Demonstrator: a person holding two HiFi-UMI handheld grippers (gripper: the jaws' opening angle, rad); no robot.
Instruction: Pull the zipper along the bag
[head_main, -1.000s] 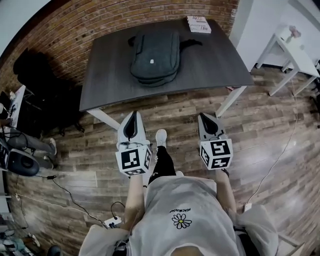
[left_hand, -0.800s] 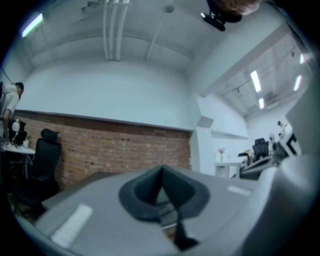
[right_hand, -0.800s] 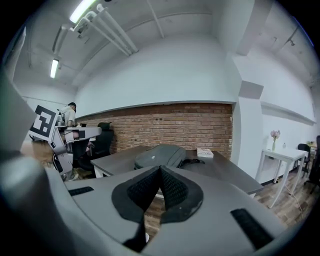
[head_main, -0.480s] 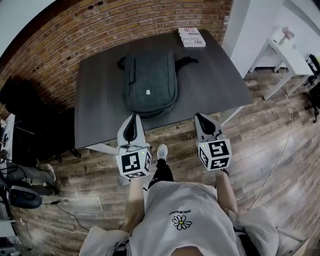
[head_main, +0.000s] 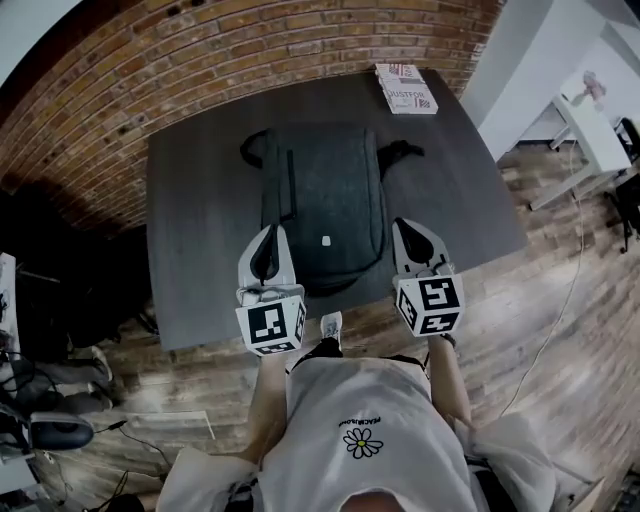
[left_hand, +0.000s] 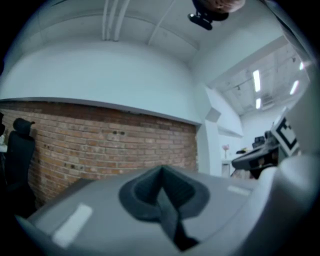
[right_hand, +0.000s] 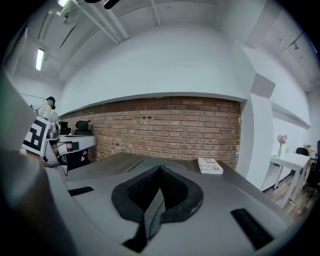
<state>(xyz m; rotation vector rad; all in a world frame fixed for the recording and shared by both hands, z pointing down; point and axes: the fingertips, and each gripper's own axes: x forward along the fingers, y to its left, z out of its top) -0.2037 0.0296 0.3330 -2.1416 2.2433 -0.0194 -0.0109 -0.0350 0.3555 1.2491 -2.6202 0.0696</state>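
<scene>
Backpack (head_main: 325, 200), formerly ahead, now lies between clenched left claw (head_main: 268, 236) and clenched right claw (head_main: 408, 230).

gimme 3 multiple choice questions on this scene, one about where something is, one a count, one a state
1. Where on the table is the book?
A) far right corner
B) near left corner
C) centre

2. How many backpacks lie on it?
A) two
B) one
C) three

3. The right gripper is:
A) wide open
B) shut on a zipper pull
C) shut and empty

Answers:
1 A, the book sits at the far right corner, by the brick wall.
2 B, a single dark grey backpack lies mid-table.
3 C, the right gripper view shows its jaws meeting with nothing between them.
</scene>
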